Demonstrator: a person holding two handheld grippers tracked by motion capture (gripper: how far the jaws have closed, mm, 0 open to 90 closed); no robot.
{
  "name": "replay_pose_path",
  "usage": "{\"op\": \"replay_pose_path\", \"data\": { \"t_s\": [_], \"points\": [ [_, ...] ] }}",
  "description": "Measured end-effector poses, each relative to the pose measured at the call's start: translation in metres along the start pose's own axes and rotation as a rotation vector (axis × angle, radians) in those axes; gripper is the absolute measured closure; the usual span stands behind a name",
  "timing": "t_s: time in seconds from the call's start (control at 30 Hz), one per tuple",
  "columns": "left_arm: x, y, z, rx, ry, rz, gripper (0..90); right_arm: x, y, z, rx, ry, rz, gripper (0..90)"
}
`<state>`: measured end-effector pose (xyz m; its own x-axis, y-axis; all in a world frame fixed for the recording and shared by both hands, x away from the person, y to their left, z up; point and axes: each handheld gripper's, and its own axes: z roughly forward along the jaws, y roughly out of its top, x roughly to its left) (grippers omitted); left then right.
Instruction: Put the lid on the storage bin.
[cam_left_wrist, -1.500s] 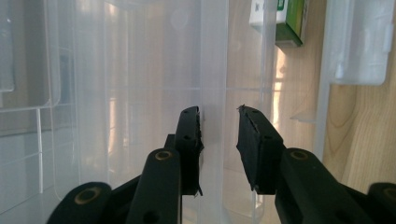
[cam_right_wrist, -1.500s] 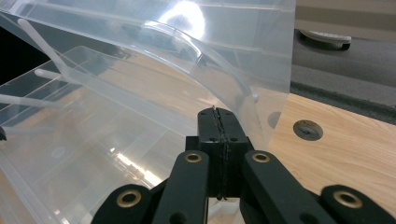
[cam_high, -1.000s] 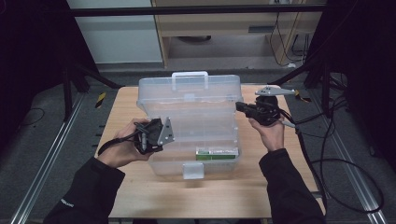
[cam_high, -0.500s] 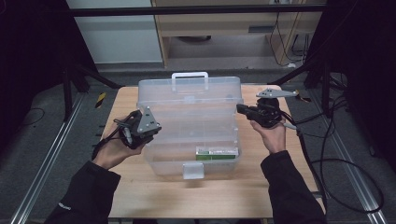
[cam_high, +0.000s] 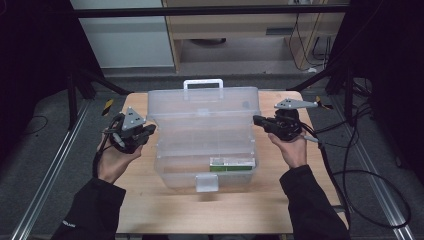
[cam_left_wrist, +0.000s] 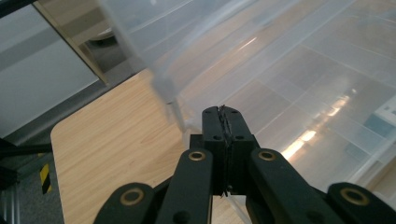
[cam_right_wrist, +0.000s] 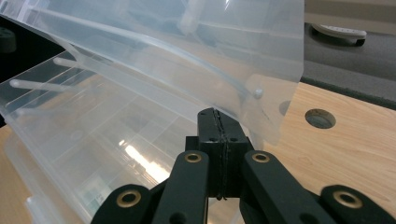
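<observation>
A wooden table (cam_high: 165, 210) holds a clear plastic box (cam_high: 205, 145) at its centre, lid raised, a green-labelled packet (cam_high: 231, 164) inside near the front. The left gripper (cam_high: 146, 131), jaws just closed on nothing, sits beside the box's left wall. The right gripper (cam_high: 260, 120), jaws closed and empty, points at the lid's right edge.

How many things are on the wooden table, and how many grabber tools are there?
Clear plastic box: 1
Green and white packet inside it: 1
Grippers, left gripper and right gripper: 2
Total: 4
</observation>
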<state>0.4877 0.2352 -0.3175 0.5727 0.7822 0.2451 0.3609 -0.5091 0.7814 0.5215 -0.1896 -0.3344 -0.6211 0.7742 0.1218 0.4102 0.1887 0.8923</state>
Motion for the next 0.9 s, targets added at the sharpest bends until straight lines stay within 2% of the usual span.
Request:
{"op": "replay_pose_path", "data": {
  "t_s": [0.07,0.2,0.37,0.63,0.9],
  "points": [
    [0.002,-0.003,0.001,-0.001,0.015,-0.017,88.9,0.001,-0.003,-0.001,0.004,0.003,0.001,90.0],
    [0.003,-0.009,0.003,-0.010,0.009,-0.038,89.2,0.004,-0.009,-0.004,0.018,0.004,-0.010,90.0],
    [-0.002,-0.016,0.006,-0.012,0.000,-0.038,89.3,0.008,-0.018,-0.006,0.029,0.015,-0.014,90.0],
    [-0.008,-0.029,0.008,-0.003,-0.023,-0.039,89.3,0.007,-0.033,-0.011,0.054,0.001,-0.016,90.0],
    [-0.008,-0.043,0.008,0.013,-0.012,-0.046,89.2,0.006,-0.044,-0.013,0.072,0.003,-0.009,90.0]
  ]
}}
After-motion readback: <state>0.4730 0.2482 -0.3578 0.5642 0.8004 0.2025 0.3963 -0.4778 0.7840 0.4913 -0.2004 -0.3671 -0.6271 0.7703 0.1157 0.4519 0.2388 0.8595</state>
